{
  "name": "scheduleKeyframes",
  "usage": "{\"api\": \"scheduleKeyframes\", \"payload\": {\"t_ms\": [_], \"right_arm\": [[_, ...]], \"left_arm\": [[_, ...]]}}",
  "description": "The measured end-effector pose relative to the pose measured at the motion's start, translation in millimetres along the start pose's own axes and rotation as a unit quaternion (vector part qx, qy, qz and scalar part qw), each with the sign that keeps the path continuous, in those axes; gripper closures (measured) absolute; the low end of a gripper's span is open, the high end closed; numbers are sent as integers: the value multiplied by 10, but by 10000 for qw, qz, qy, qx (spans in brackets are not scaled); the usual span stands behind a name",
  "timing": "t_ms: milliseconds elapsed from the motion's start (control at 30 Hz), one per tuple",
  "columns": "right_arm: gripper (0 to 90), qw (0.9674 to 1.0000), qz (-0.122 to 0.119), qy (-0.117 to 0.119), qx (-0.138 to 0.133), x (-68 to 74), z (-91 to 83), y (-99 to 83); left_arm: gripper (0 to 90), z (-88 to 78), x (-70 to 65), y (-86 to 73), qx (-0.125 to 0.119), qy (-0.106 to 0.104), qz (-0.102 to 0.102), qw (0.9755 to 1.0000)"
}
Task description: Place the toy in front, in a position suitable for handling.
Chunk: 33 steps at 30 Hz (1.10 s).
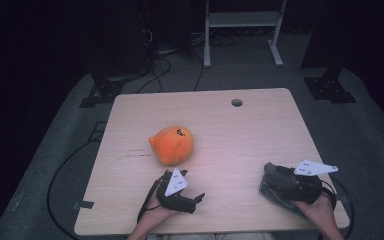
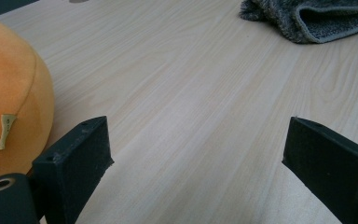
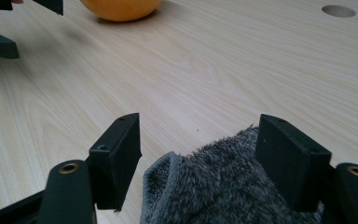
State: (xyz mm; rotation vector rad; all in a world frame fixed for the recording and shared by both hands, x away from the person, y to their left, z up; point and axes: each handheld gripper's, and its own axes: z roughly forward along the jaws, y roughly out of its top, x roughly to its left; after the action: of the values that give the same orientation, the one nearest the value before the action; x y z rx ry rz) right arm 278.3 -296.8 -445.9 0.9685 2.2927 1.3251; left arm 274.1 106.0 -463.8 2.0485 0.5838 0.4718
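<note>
The folded grey fleecy cloth [image 3: 223, 186] lies between the right gripper [image 3: 198, 154]'s spread, unclamped jaws, while the round orange plush toy [image 1: 171, 144] sits at twelve o'clock, just beside the empty, gaping left gripper [image 1: 180, 192].

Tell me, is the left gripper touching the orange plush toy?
Apart. In the left gripper view, the left gripper has open jaws with only bare table between them; the orange plush toy sits beside and behind its left jaw, with wood showing between them.

towel [image 1: 276, 181]: grey, fluffy, bunched, on table near right edge
plush [image 1: 172, 144]: orange, round, mid-table, left of centre
</note>
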Motion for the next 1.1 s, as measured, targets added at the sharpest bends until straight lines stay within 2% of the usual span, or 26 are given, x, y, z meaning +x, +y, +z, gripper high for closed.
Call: {"api": "scheduleKeyframes", "payload": {"t_ms": [133, 267, 400, 500, 700, 833, 967, 1100], "right_arm": [[295, 10000, -15, 28, -28, -4, 22, 8], [295, 10000, -56, 63, -32, 3, 40, 13], [294, 9999, -35, 71, -66, -1, 34, 16], [293, 9999, 4, 83, -105, 2, 35, 25], [290, 9998, -109, 138, -23, 55, 118, 74], [289, 9996, -178, 197, 67, 104, 164, 77], [288, 9996, -184, 227, 64, 121, 172, 79], [287, 9995, -188, 224, 73, 113, 176, 79]], "left_arm": [[68, -20, 2, 15, -12, 58, 18, 10000], [68, -57, 31, 63, -158, 148, -20, 9998], [68, -108, 91, 137, -231, 223, 32, 9995], [68, -173, 177, 214, -367, 252, -43, 9990], [67, -273, 345, 380, -379, 415, 152, 9983], [67, -323, 499, 478, -494, 521, 50, 9974], [58, -342, 633, 554, -512, 745, 61, 9959], [45, -328, 771, 558, -577, 1049, 19, 9928]]}}
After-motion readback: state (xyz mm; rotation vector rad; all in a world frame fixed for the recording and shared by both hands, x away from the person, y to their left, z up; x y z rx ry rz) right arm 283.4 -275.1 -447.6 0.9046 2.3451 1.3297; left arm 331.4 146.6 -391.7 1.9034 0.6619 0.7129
